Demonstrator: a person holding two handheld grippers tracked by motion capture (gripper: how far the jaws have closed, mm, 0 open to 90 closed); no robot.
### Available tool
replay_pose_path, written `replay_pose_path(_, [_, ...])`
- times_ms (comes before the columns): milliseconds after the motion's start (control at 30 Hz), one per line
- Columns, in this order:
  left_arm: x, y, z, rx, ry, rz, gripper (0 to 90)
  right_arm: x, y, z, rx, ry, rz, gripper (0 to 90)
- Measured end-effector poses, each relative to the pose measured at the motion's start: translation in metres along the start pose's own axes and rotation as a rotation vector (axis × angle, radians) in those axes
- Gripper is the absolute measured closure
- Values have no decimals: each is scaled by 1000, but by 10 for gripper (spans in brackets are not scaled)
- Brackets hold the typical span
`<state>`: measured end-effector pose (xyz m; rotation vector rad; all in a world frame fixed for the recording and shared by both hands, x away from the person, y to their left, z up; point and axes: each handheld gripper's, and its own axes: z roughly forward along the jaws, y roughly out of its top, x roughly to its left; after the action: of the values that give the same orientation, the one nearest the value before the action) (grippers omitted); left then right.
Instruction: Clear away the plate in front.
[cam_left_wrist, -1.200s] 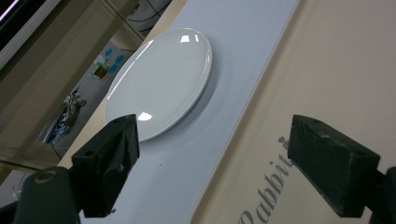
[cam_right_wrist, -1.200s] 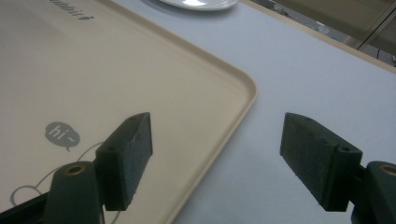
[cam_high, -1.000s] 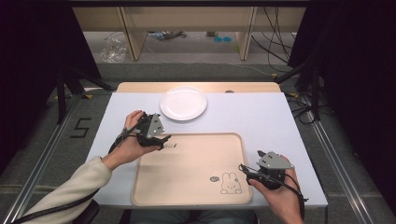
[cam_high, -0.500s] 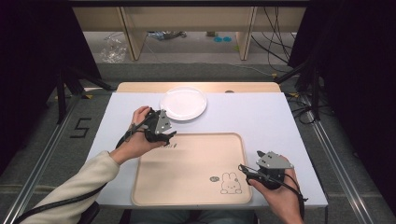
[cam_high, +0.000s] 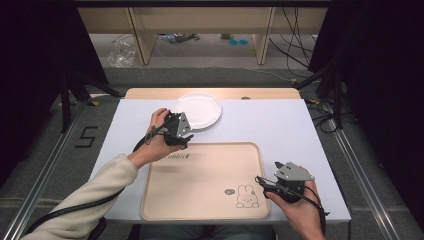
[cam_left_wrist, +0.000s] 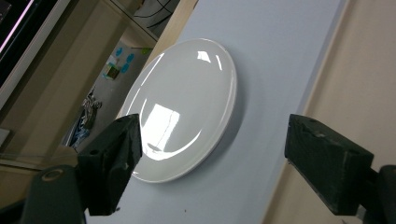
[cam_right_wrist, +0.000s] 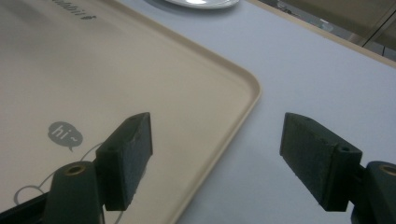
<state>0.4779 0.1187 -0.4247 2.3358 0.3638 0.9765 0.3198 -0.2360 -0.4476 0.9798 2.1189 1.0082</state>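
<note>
A white plate (cam_high: 200, 110) rests empty at the back of the white table, seen tilted in the left gripper view (cam_left_wrist: 184, 107). My left gripper (cam_high: 181, 131) hovers just in front of the plate's near left edge, open, with nothing between its jaws (cam_left_wrist: 212, 168). A beige tray (cam_high: 205, 180) with a rabbit drawing lies at the table's front. My right gripper (cam_high: 267, 184) is held at the tray's right front corner, open and empty, its jaws straddling the tray rim (cam_right_wrist: 233, 121) in the right gripper view (cam_right_wrist: 217, 161).
A wooden strip (cam_high: 210, 93) borders the table's far edge. Beyond it stand wooden shelf legs (cam_high: 137, 35) and floor clutter. Metal rails (cam_high: 360, 165) run along both sides of the table. Bare table lies right of the plate (cam_high: 270, 125).
My left gripper has moved forward and to the right, from the tray's back left corner up to the plate's near edge. The right gripper has stayed still.
</note>
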Motion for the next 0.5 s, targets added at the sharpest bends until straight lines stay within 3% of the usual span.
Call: replay_pose_path(500, [-2,12,24,28,3,60,196,0,0,0,3,6,2,264])
